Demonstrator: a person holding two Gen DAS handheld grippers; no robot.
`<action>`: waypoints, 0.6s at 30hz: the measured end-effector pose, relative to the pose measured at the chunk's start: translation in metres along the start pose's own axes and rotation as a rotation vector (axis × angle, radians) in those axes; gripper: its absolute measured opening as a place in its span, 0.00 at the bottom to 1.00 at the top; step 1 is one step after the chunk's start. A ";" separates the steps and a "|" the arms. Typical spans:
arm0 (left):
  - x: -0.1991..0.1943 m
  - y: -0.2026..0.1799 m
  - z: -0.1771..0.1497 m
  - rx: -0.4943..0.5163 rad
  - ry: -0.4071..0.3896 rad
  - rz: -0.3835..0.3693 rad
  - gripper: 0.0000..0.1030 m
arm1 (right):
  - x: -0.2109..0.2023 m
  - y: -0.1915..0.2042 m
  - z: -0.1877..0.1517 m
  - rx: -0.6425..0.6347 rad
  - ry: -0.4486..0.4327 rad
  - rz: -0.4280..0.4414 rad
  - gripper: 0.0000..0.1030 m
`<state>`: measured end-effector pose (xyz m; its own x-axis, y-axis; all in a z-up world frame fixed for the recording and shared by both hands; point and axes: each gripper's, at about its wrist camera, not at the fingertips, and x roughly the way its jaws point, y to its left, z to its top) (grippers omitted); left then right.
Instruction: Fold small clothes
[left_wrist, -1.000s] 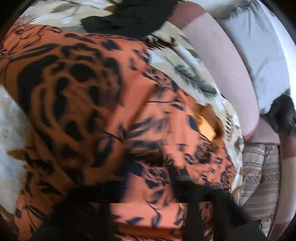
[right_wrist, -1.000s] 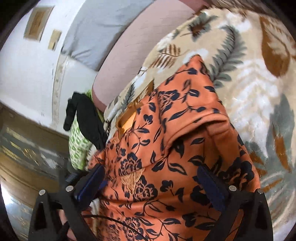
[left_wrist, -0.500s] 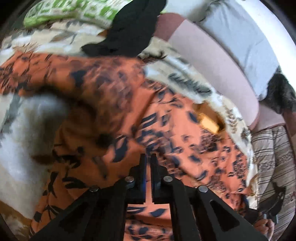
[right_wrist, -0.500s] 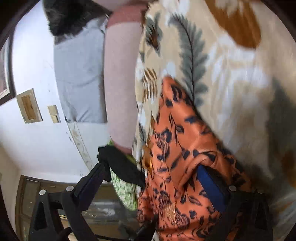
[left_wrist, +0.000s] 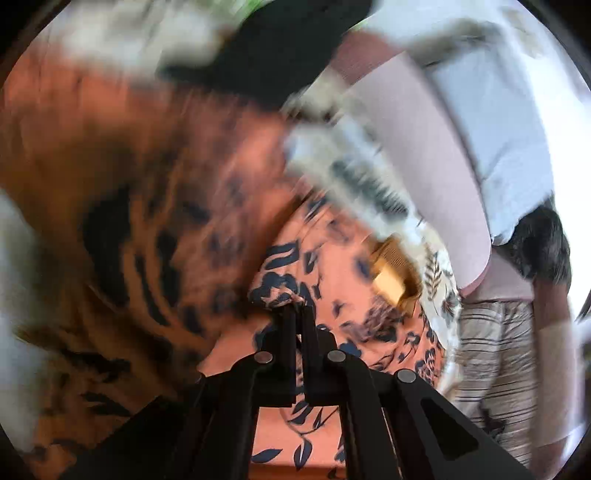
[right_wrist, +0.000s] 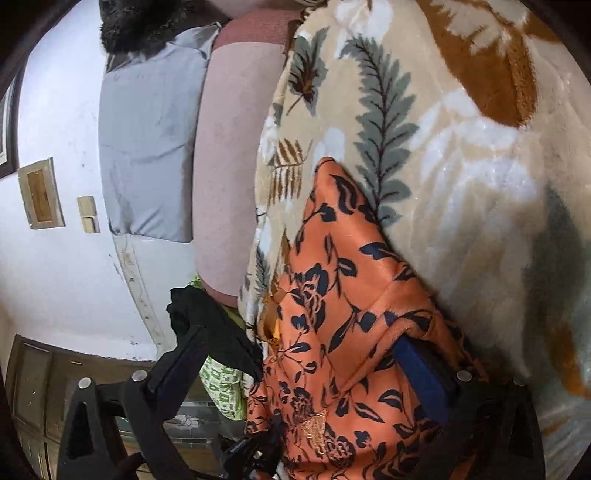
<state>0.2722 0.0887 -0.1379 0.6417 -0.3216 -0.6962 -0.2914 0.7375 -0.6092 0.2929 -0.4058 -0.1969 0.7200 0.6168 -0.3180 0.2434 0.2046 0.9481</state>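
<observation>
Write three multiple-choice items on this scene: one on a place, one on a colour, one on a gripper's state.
1. The orange floral garment lies on:
A. a leaf-print fleece blanket
B. a wooden floor
C. a glass table

2. The garment's flower print is:
A. white
B. dark navy
C. green

3. The left gripper is:
A. wide open
B. out of view
C. shut on the garment

Answers: 1 A, blanket surrounds the garment; 2 B, dark blooms on orange; 3 C, its fingers pinch a bunch of the cloth.

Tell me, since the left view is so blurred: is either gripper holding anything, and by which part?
The left gripper is shut on a bunched fold of the orange floral garment. The right gripper is open, gripping nothing.
</observation>
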 end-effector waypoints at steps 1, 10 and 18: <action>-0.011 -0.013 -0.003 0.062 -0.052 0.018 0.01 | 0.001 0.000 0.000 -0.006 0.003 -0.003 0.98; 0.014 -0.012 -0.048 0.139 -0.015 0.167 0.03 | -0.007 -0.011 0.003 0.002 -0.033 -0.028 0.93; -0.026 -0.044 -0.042 0.214 -0.102 0.134 0.12 | -0.032 0.005 0.001 -0.115 0.097 -0.086 0.94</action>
<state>0.2386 0.0392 -0.1087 0.6785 -0.1593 -0.7171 -0.2291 0.8817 -0.4126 0.2716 -0.4258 -0.1817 0.6321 0.6629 -0.4014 0.2216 0.3417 0.9133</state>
